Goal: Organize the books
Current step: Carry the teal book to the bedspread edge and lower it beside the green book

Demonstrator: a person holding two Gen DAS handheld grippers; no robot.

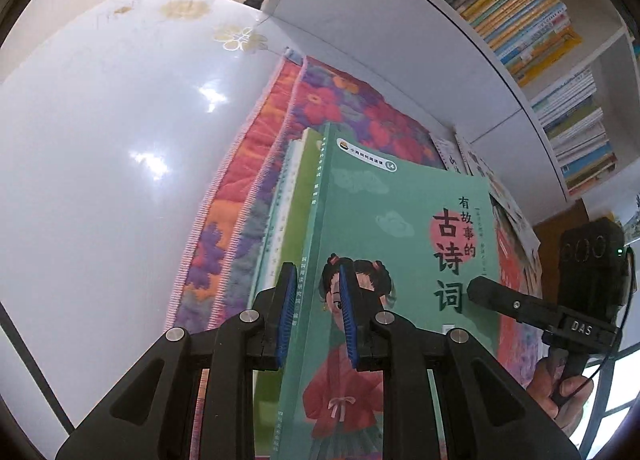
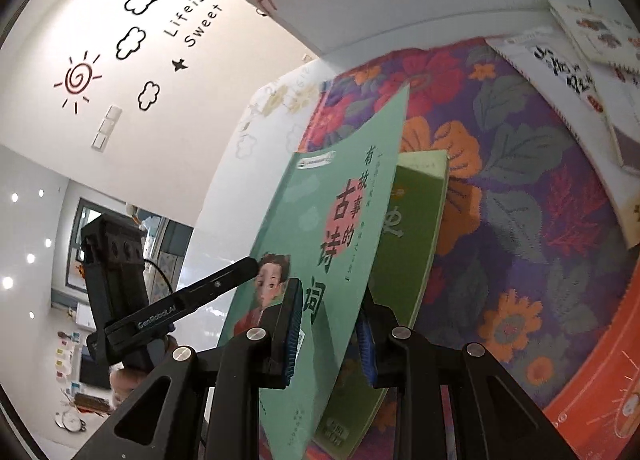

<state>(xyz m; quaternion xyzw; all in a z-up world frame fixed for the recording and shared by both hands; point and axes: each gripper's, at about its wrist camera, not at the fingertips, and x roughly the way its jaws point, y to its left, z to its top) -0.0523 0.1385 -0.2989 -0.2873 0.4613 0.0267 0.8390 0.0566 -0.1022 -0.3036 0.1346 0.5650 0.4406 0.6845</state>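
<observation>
Teal book (image 1: pixel 400 244) with girl and red circle on cover, clamped upright in left tongs (image 1: pixel 314 316) and right tongs (image 2: pixel 330 330), green book (image 2: pixel 412 228) behind. Ahead: flowered rug (image 2: pixel 520 188), loose books (image 2: pixel 568 60), bookshelf (image 1: pixel 528 32).

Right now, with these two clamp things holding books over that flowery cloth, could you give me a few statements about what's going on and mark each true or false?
1. Both grippers are closed on books. True: the left gripper and the right gripper each clamp the teal book, with a green book behind it.
2. The teal book's cover shows a dog. False: it shows a child in red.
3. The cloth under the books has a flower pattern. True.
4. The bookshelf is empty. False: it is packed with books.
5. No other books lie on the cloth. False: white books lie at its far edge.
</observation>
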